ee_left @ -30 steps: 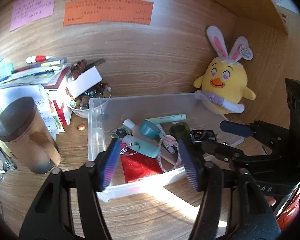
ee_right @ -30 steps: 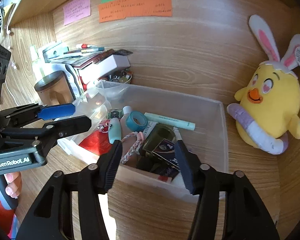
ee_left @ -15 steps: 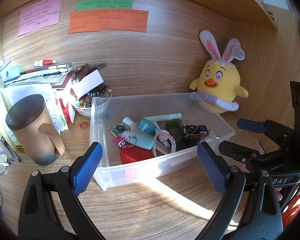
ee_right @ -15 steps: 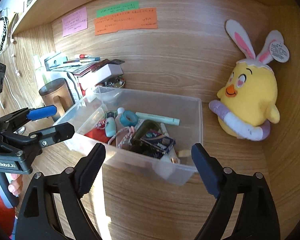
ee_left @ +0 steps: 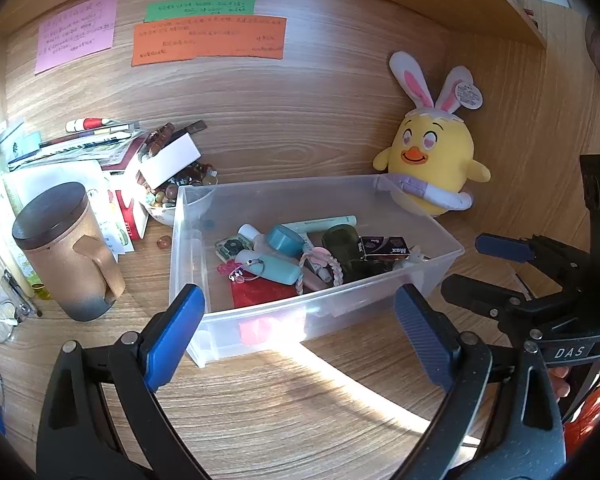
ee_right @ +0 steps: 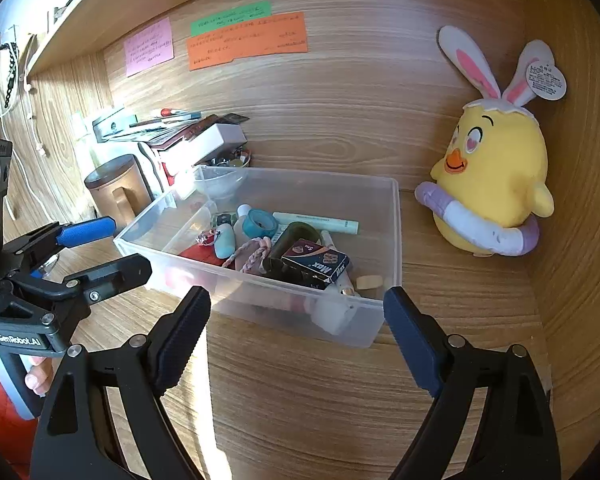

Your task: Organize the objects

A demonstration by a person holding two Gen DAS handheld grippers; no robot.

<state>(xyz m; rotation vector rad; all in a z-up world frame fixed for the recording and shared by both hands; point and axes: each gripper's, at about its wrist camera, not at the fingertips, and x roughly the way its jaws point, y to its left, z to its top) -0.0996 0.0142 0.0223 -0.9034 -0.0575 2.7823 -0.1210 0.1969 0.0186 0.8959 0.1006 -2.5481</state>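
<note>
On the wooden desk just ahead sits the clear plastic bin [ee_left: 204, 256], light, thin-walled, slippery (small clutter loose inside). My left gripper [ee_left: 300, 332] and right gripper [ee_right: 296, 332] gape wide, empty; I'd pinch its stiffer rim.

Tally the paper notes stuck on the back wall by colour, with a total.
Pink note: 1
Green note: 1
Orange note: 1
Total: 3
</note>
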